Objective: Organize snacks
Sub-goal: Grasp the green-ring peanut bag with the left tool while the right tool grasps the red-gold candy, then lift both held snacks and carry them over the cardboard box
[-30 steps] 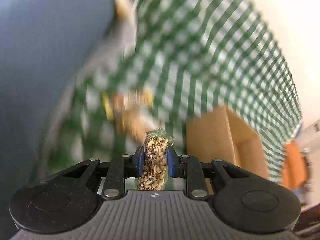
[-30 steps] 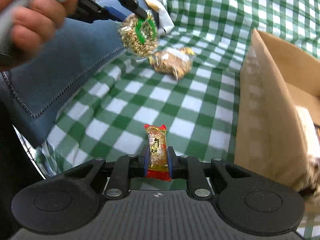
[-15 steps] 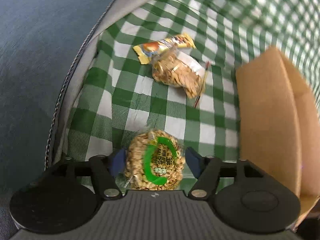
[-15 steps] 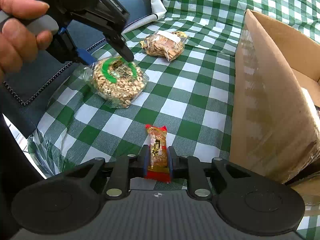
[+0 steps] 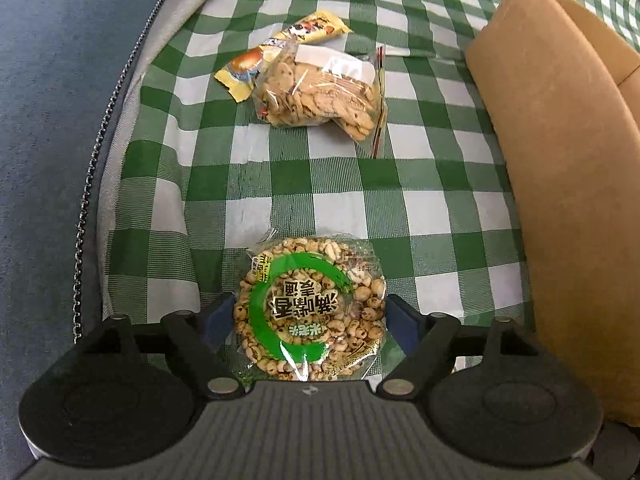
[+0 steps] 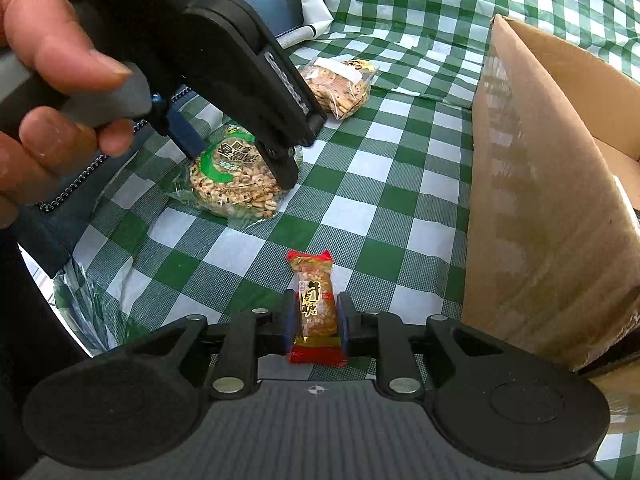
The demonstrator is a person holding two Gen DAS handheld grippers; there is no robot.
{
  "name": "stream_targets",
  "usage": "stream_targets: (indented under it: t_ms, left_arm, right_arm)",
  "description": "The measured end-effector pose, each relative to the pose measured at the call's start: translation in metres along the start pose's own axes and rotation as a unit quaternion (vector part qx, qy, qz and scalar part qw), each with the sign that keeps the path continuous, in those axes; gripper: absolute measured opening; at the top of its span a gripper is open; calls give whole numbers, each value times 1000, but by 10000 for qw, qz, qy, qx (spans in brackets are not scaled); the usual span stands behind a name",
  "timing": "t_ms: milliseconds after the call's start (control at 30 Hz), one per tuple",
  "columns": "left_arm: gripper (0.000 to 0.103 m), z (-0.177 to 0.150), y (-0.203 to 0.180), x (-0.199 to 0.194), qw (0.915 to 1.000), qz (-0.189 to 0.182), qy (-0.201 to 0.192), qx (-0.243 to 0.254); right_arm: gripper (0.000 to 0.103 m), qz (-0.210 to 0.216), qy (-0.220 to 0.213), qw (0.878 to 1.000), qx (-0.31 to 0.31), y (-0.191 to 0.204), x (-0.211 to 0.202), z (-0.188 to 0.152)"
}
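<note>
A round puffed-grain pack (image 5: 310, 312) with a green ring label lies flat on the green checked cloth (image 5: 400, 184). My left gripper (image 5: 311, 320) points down over it with a blue pad on each side, and its jaws are opening, no longer pressing the pack. The right wrist view shows the same pack (image 6: 236, 188) under the left gripper (image 6: 242, 164), which a hand (image 6: 40, 80) holds. My right gripper (image 6: 316, 320) is shut on a small red-ended snack bar (image 6: 314, 300) just above the cloth, its jaws easing slightly.
An open cardboard box (image 5: 560, 200) stands along the right, close to both grippers (image 6: 540, 200). A clear bag of crackers (image 5: 320, 96) and a yellow packet (image 5: 280, 48) lie further back. Blue denim with a chain edge (image 5: 48, 120) borders the left.
The left gripper swung down with the round pack, laid it flat on the cloth and spread its jaws off it. The right gripper stayed put, holding the snack bar.
</note>
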State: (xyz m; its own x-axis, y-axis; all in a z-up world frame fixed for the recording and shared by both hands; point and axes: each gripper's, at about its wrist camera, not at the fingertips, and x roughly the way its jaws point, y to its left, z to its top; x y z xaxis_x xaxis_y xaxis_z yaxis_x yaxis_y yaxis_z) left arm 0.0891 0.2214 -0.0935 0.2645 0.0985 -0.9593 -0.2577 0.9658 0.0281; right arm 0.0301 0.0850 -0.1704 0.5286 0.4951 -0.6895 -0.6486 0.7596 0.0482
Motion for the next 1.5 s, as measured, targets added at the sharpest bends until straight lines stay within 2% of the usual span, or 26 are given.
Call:
stream_targets:
  t_ms: [267,567,733,1000,1100,1200,1367,1500]
  left_arm:
    - [84,0,-9,10,9995,161,70,269]
    - [84,0,-11,10,9993,130,18,337]
    - [84,2,-12,-3,9989,78,-305,346]
    - [84,8,-1,-26,9959,-104,-897,-76]
    - [84,10,3,-35,9933,-163,-1120,-216]
    - [84,12,5,-48,9885,-204,-1458,-352]
    - [84,10,3,-71,9746,-315,-2153,-538]
    - [84,3,-11,-91,9555,-391,-2907,-305]
  right_arm:
    - [23,-29,-44,10000,-58,0,0,0]
    - [19,-191,-149,9991,-352,4,-3,-3]
    - [18,-224,-279,9987,-355,4,-9,-1]
    - [18,-361,-796,9953,-411,7,-39,17]
    - [18,-531,-1026,9925,-408,6,-55,28]
    - [18,-678,-1313,9881,-435,4,-73,42]
    - [18,-773,-1764,9806,-374,-16,-109,63]
    - [18,-712,-2110,9747,-181,-50,-140,73]
